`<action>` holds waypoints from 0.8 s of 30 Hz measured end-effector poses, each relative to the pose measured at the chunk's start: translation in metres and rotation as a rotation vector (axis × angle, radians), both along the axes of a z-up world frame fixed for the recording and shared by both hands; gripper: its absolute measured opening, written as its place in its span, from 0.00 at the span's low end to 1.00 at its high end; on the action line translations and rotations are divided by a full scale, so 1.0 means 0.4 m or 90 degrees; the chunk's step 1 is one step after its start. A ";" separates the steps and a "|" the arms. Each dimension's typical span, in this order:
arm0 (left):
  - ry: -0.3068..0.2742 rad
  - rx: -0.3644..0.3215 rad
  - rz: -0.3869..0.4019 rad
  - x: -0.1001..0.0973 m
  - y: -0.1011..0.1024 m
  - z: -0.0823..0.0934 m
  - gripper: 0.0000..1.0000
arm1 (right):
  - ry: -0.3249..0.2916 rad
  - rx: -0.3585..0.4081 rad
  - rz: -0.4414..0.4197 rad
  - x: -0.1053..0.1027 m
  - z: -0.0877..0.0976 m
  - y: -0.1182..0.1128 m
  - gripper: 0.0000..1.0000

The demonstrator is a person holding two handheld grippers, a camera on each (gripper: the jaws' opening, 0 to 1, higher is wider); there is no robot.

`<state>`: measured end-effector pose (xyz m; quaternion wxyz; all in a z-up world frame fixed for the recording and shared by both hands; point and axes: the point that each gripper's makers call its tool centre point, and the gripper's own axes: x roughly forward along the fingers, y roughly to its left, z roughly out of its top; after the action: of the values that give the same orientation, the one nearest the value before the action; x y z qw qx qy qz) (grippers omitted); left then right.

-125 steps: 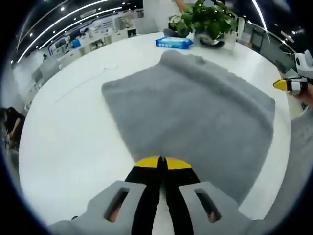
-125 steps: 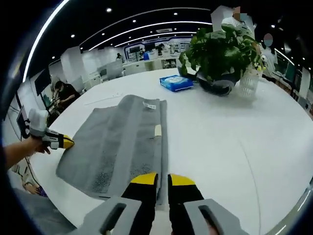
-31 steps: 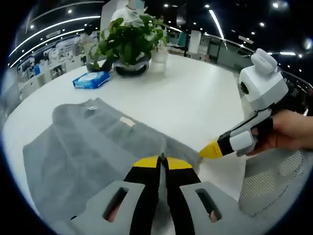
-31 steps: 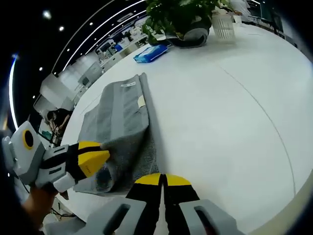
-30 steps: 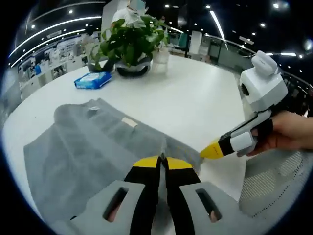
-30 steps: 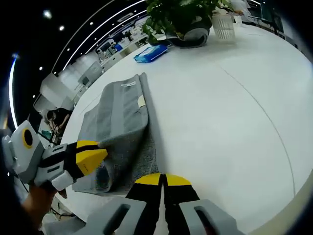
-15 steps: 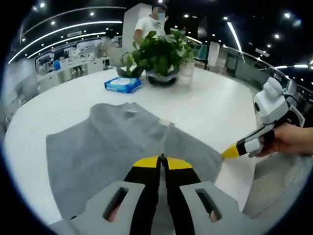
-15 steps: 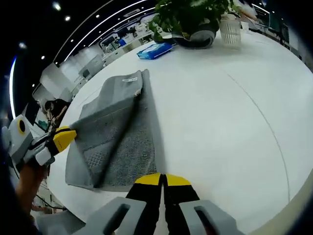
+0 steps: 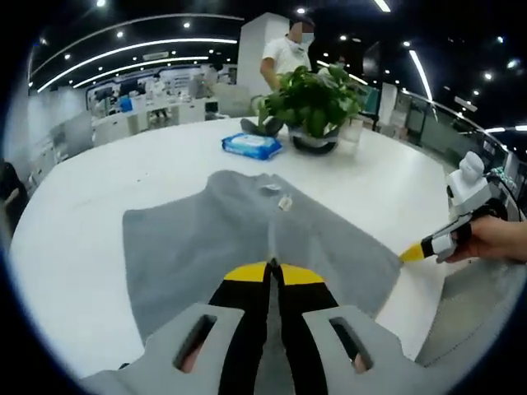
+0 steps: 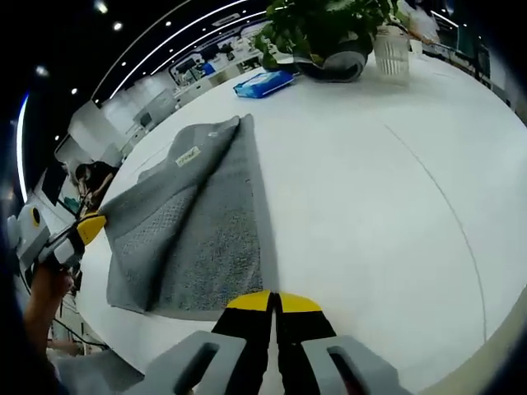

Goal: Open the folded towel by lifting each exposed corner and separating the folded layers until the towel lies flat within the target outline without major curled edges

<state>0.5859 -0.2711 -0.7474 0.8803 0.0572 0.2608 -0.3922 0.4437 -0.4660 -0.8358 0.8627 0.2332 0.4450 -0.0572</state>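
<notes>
Pinching the near edge of the grey terry towel (image 9: 247,234), the left gripper (image 9: 274,272) has its yellow-tipped jaws closed on the cloth. Over on the round white table (image 10: 395,206), the right gripper (image 10: 274,302) is closed on nothing. Farther off sit a blue wipes packet (image 9: 251,146) and a leafy green potted plant (image 9: 311,99).

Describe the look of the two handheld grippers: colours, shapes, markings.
Each gripper has two slim black jaws with yellow tips, set in a light grey housing with slotted openings, as on the left gripper and the right gripper. From the side, each carries a white box body with a black band behind the yellow tip.
</notes>
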 end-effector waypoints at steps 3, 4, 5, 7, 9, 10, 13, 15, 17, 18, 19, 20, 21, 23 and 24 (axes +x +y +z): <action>0.004 -0.012 0.028 0.011 0.038 0.003 0.03 | -0.001 -0.002 0.001 0.000 0.001 0.001 0.00; 0.004 -0.014 0.033 0.013 0.046 0.003 0.03 | -0.001 -0.002 0.001 0.000 0.000 0.001 0.00; 0.004 -0.015 0.041 0.016 0.060 0.004 0.03 | -0.001 -0.003 0.001 0.000 0.000 0.001 0.00; 0.006 -0.018 0.056 0.024 0.084 0.003 0.03 | -0.001 -0.005 0.002 0.001 -0.001 0.000 0.00; 0.007 -0.020 0.066 0.028 0.101 0.002 0.03 | -0.002 -0.005 0.002 0.000 -0.001 0.000 0.00; 0.008 -0.020 0.070 0.029 0.109 0.001 0.03 | -0.002 -0.005 0.001 0.001 -0.002 -0.001 0.00; 0.009 -0.021 0.082 0.029 0.132 -0.003 0.03 | -0.002 -0.009 0.003 0.002 -0.003 0.000 0.00; 0.009 -0.020 0.092 0.030 0.150 -0.006 0.03 | -0.003 -0.011 0.005 0.001 -0.002 0.001 0.00; 0.010 -0.021 0.100 0.032 0.166 -0.009 0.03 | -0.003 -0.010 0.004 0.001 -0.003 0.000 0.00; 0.010 -0.021 0.103 0.032 0.173 -0.010 0.03 | -0.004 -0.009 0.003 0.002 -0.003 0.000 0.00; 0.010 -0.022 0.107 0.033 0.182 -0.010 0.03 | -0.004 -0.008 0.002 0.002 -0.003 0.000 0.00; 0.011 -0.022 0.111 0.033 0.189 -0.010 0.03 | -0.004 -0.008 0.002 0.002 -0.003 -0.001 0.00; 0.011 -0.023 0.116 0.033 0.200 -0.010 0.03 | -0.005 -0.007 0.001 0.002 -0.004 0.000 0.00; 0.010 -0.025 0.127 0.032 0.217 -0.008 0.03 | -0.005 -0.005 0.000 0.002 -0.003 0.000 0.00; 0.010 -0.026 0.130 0.031 0.223 -0.008 0.03 | -0.005 -0.005 0.000 0.001 -0.003 0.001 0.00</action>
<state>0.5985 -0.1818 -0.7504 0.9146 0.0095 0.2643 -0.3058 0.4443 -0.4658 -0.8370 0.8655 0.2300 0.4411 -0.0579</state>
